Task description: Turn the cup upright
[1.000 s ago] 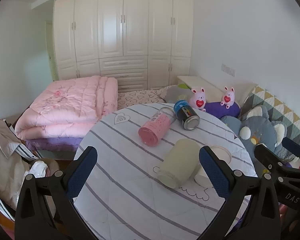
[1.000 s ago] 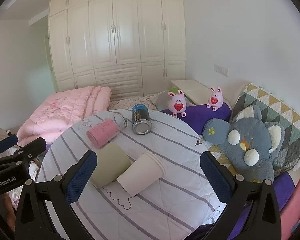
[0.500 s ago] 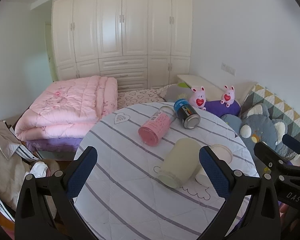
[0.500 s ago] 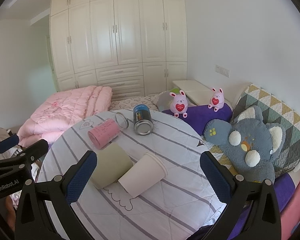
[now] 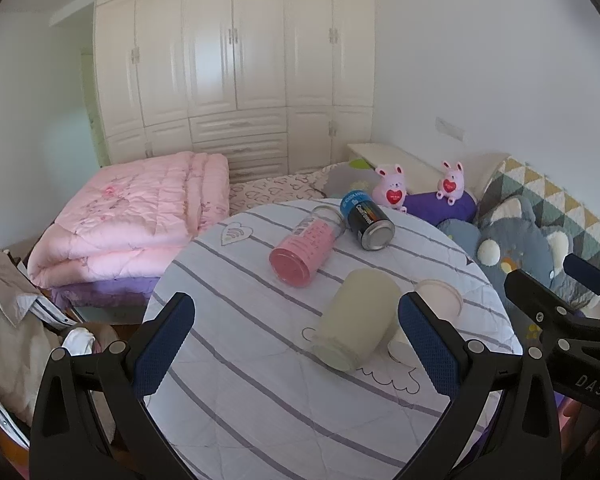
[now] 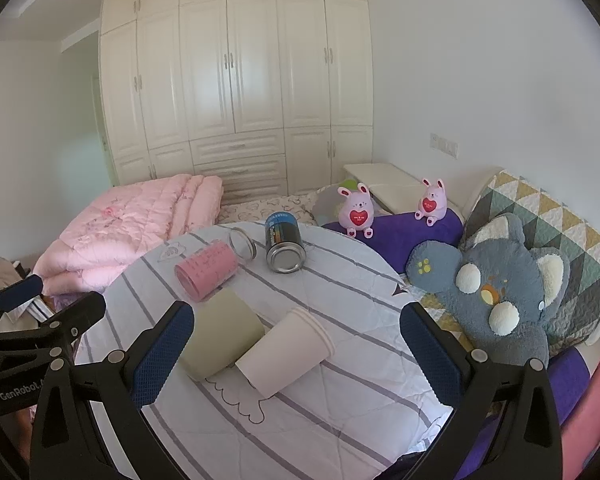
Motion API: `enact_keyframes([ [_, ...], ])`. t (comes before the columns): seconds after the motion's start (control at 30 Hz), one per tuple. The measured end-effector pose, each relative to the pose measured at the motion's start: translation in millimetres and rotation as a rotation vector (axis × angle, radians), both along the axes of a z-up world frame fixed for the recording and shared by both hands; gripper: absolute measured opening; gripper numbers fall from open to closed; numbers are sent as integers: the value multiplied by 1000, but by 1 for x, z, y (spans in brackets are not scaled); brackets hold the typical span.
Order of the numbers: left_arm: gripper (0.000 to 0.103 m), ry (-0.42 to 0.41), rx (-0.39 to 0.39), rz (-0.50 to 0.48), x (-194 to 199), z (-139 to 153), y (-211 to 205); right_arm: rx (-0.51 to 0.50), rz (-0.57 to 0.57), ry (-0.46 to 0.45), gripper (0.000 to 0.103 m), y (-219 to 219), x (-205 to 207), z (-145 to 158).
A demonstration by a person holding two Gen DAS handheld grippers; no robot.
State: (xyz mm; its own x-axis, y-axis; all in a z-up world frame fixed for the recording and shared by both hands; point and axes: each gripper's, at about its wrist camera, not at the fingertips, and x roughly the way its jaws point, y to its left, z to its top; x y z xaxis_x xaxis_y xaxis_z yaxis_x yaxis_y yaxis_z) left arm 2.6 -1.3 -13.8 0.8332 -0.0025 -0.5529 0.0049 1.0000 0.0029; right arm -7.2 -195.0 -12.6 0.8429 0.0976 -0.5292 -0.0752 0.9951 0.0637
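Four containers lie on their sides on a round desk [image 6: 340, 280] draped in a striped quilted cloth: a white paper cup [image 6: 286, 350] touching a pale green cup [image 6: 220, 338] at the near edge, a pink tumbler [image 6: 207, 268] and a dark can [image 6: 283, 242] farther back. The left gripper [image 5: 296, 336] and right gripper [image 6: 296, 338] hover above the near edge, jaws wide apart and holding nothing. A grey plush toy [image 6: 496, 288] rests beside the desk.
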Motion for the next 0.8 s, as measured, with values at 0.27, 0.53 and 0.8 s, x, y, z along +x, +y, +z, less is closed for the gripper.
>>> enact_keyframes([
  [0.27, 103, 4, 2, -5, 0, -1, -3, 0, -7, 7, 103, -1, 2, 1],
  [0.53, 103, 12, 5, -12, 2, -2, -5, 0, -9, 15, 103, -3, 3, -3],
  [0.8, 103, 25, 11, -23, 8, -8, -13, 6, -21, 26, 103, -7, 7, -6],
])
